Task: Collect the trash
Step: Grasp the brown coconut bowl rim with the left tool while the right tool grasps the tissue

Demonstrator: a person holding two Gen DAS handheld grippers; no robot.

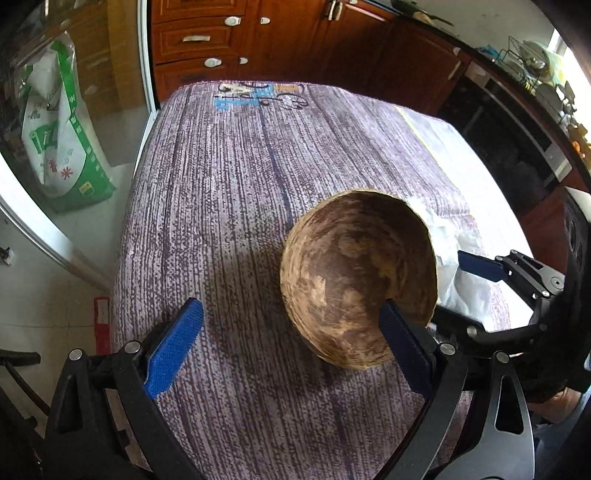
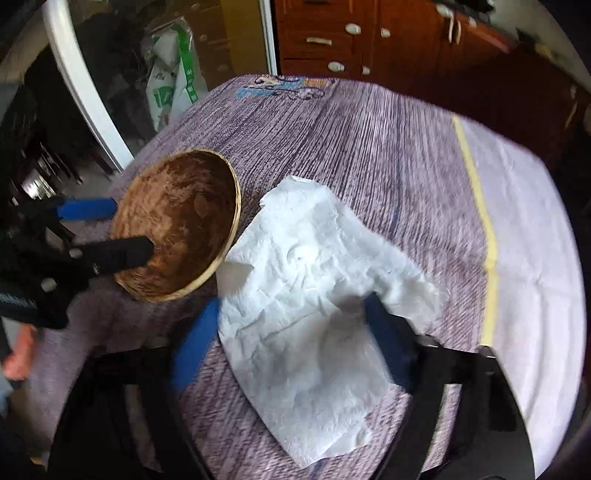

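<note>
A table covered with a purple striped tablecloth point(image 1: 229, 206) carries two things close together: a brown bowl point(image 1: 354, 273) that looks like half of a coconut shell, and a crumpled white paper towel point(image 2: 314, 273) lying flat on the cloth just beside the bowl, on the side toward the right gripper. In the right wrist view the edge of the towel reaches the bowl's rim, but I cannot tell if they really touch. The left gripper point(image 1: 291, 332) points down at the table with its blue fingers point(image 1: 173, 347) wide apart; one finger stands over the bare cloth and the other is at the near rim of the bowl, seemingly inside it, so the rim lies between the two fingers but is not squeezed. The right gripper point(image 2: 291, 332) is above the paper towel, its jaws about half apart, one blue finger at the towel's left edge and the other over its right part. The towel lies between them and is not pinched. This view is blurred. Behind the table stand brown wooden cabinets point(image 1: 280, 33) with white handles, and a green and white bag point(image 1: 62, 122) is behind a glass door on the left.
</note>
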